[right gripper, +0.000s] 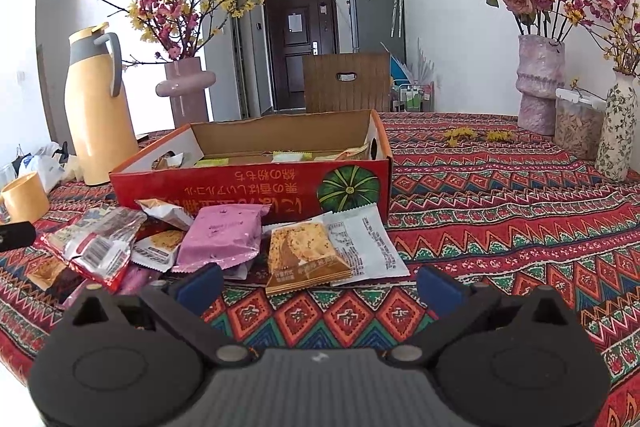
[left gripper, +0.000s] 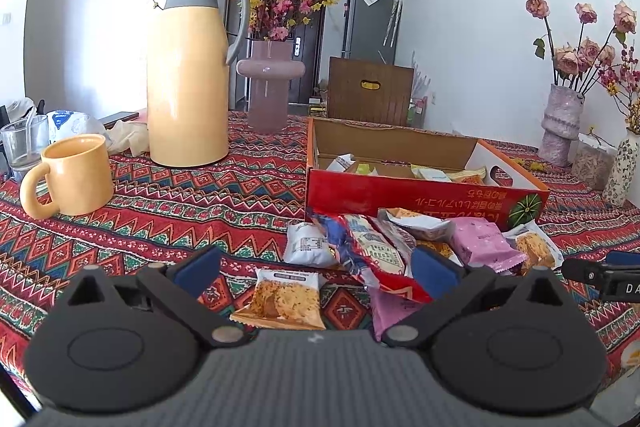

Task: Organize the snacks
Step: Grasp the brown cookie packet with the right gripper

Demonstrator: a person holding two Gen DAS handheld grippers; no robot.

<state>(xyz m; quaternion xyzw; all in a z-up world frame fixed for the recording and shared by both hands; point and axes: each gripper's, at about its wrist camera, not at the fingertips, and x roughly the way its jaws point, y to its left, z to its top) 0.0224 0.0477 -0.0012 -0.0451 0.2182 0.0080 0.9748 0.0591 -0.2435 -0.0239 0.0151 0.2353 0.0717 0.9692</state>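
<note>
A red cardboard box [left gripper: 420,191] [right gripper: 248,187] lies open on the patterned cloth, with a few packets inside. In front of it lies a pile of snack packets: a pink packet [left gripper: 482,241] [right gripper: 222,235], a red-and-white wrapper [left gripper: 376,251] [right gripper: 94,247], a white packet [left gripper: 308,243]. An orange cracker packet [left gripper: 286,301] lies between the fingers of my left gripper [left gripper: 316,273], which is open above the cloth. My right gripper [right gripper: 318,285] is open too; a brown cracker packet [right gripper: 304,253] lies just ahead of it beside a white packet [right gripper: 366,245].
A yellow thermos jug [left gripper: 188,75] [right gripper: 96,103] and yellow mug [left gripper: 70,177] stand at the left. Flower vases [left gripper: 270,83] [right gripper: 538,83] [right gripper: 618,127] and a lidded container [right gripper: 576,123] stand along the far and right sides. A glass [left gripper: 22,143] is at the far left.
</note>
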